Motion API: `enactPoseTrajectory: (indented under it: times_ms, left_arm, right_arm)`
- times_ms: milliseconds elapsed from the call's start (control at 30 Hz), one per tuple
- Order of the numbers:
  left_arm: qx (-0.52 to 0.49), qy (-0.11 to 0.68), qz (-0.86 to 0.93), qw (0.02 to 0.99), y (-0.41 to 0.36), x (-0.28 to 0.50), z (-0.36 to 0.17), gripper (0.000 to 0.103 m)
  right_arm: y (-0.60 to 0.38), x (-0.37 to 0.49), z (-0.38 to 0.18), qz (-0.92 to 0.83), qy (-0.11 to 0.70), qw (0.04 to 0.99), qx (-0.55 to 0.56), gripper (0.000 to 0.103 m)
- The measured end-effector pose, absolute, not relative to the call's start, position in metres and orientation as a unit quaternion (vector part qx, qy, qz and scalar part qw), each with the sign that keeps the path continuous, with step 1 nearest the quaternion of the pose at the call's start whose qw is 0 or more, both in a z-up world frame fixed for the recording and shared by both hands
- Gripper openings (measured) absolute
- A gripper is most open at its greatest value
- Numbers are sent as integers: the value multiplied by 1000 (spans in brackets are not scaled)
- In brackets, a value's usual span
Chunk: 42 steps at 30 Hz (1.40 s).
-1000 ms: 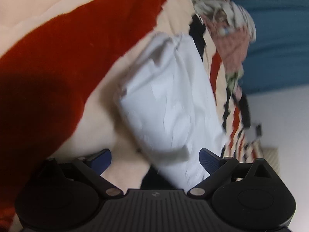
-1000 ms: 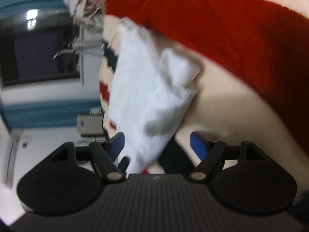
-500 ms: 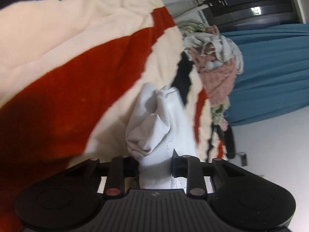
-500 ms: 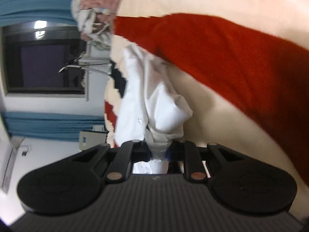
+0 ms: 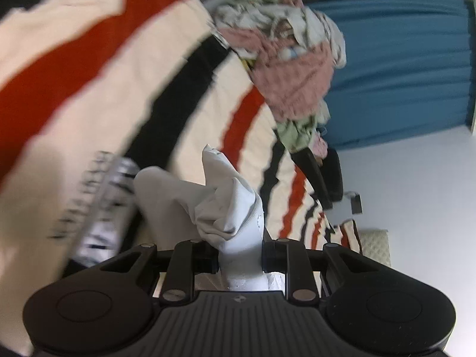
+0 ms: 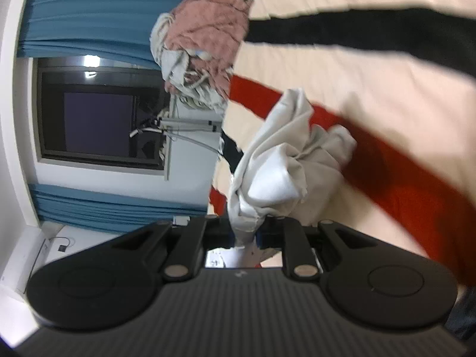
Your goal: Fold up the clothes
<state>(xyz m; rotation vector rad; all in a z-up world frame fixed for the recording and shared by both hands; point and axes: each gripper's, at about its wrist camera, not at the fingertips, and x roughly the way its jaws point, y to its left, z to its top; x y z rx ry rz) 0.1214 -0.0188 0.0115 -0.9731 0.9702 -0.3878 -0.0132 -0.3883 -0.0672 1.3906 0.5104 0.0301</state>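
Left gripper (image 5: 240, 260) jaws closing, pads pinching crumpled white cloth garment (image 5: 229, 211); right gripper (image 6: 246, 232) clamped on same garment (image 6: 285, 160), bunched above striped cream, red and black blanket (image 6: 372, 83); heap of pink and pale clothes (image 5: 285, 59) beyond.

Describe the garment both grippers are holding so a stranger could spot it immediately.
Start from the big cream blanket with red and black stripes that fills most of both views, with a heap of pink and pale laundry at its far end. Nearer the cameras, a bunched white garment is pinched by the left gripper and the right gripper. It is the only plain white piece, apart from the heap.
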Motion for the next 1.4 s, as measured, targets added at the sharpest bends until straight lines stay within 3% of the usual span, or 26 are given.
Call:
enactPoseTrajectory:
  times_ms: [300,533,667,867,967,1100,1200,1400]
  left_arm:
    - [-406,458,-229,757,-206,242,46,25]
    - [-380,414,-318,764,-362,355,57,26]
    - [-228,384,-351,823,-430,368,21,26]
    - [-193,441,-359,799,-426,365,-97,26]
    - [-148,425,-392,802,-415,354,-117,29]
    - [-79,406,-402,817,-399,338,-134,43]
    - [-44,402,-397,824,-388,320,-133,48]
    - [23,376,-391,840,-365,270,-73,69]
  right_arm:
    - [-532,70,-17,-36,209,780,589,17]
    - [-637,151,38,-87,164,870,457,17]
    - [-667,173,4,-133,163,885,414,17]
    - [-662,165,-138,-173,223,850,445,17]
    - [-638,142,-179,-178,234,844,448,17]
    - [-622,119,-213,-178,221,824,491,19]
    - [-618,111,-230,-182,225,792,538,22]
    - [-603,97,-185,-228,280,779,513,22]
